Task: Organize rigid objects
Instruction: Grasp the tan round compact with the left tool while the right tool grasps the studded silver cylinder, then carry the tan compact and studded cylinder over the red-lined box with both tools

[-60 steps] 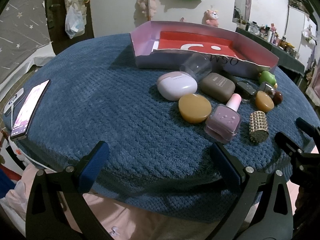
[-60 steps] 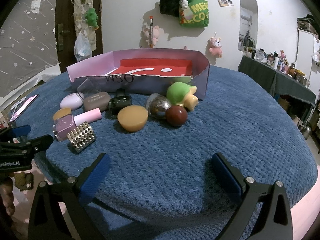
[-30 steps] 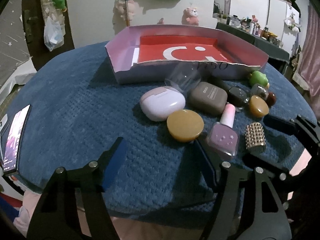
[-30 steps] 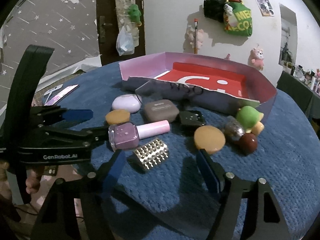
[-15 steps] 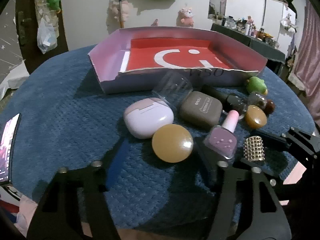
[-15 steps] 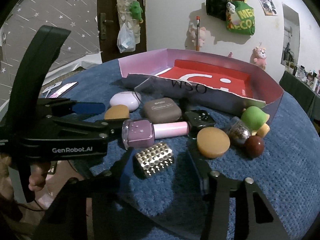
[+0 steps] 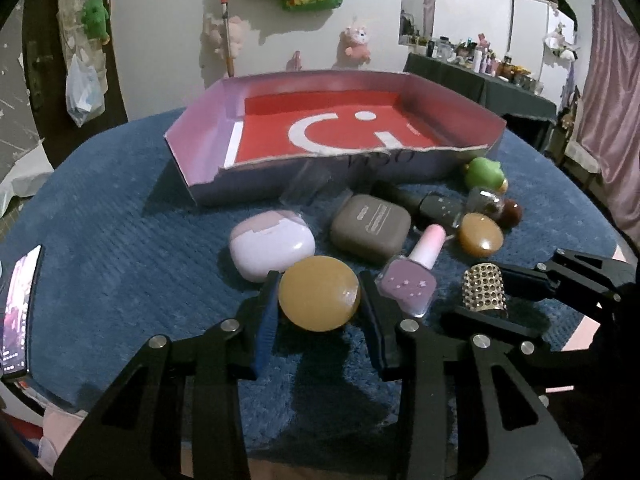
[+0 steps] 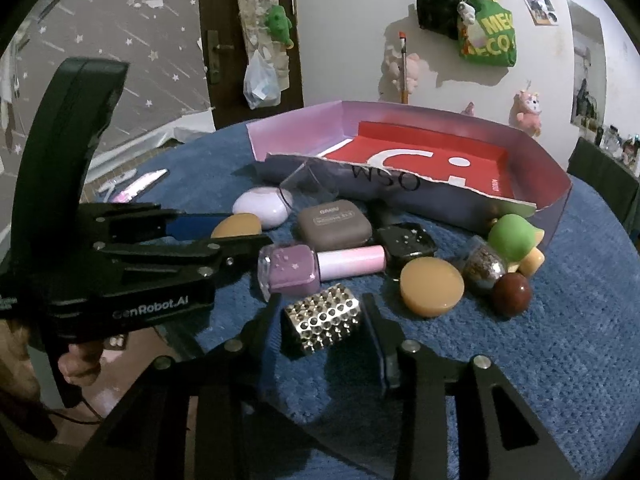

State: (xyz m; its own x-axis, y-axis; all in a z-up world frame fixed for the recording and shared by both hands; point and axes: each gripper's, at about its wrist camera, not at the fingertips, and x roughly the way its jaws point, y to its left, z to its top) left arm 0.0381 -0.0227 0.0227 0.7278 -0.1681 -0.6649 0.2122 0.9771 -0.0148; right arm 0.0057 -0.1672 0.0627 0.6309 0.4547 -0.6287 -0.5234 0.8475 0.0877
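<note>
My left gripper (image 7: 318, 300) is shut on a round amber puck (image 7: 319, 299), a finger against each side; it also shows in the right wrist view (image 8: 236, 227). My right gripper (image 8: 322, 322) is shut on a studded gold cylinder (image 8: 322, 319), which also shows in the left wrist view (image 7: 483, 289). Both objects rest on the blue plush cushion (image 7: 120, 216). A purple nail polish bottle (image 7: 410, 280) lies between the two. Behind stands an open pink box with a red floor (image 7: 332, 128), empty inside.
On the cushion lie a lilac case (image 7: 272, 246), a grey-brown case (image 7: 370, 228), a black bottle (image 7: 424, 204), a second amber puck (image 7: 480, 235), a green toy (image 7: 484, 174), a glitter jar (image 8: 482, 264) and a dark red ball (image 8: 512, 294). A phone (image 7: 18, 308) lies at the left edge.
Both grippers moved forward and down to the objects and narrowed their fingers. The left one closed on the amber puck, the right one on the studded cylinder.
</note>
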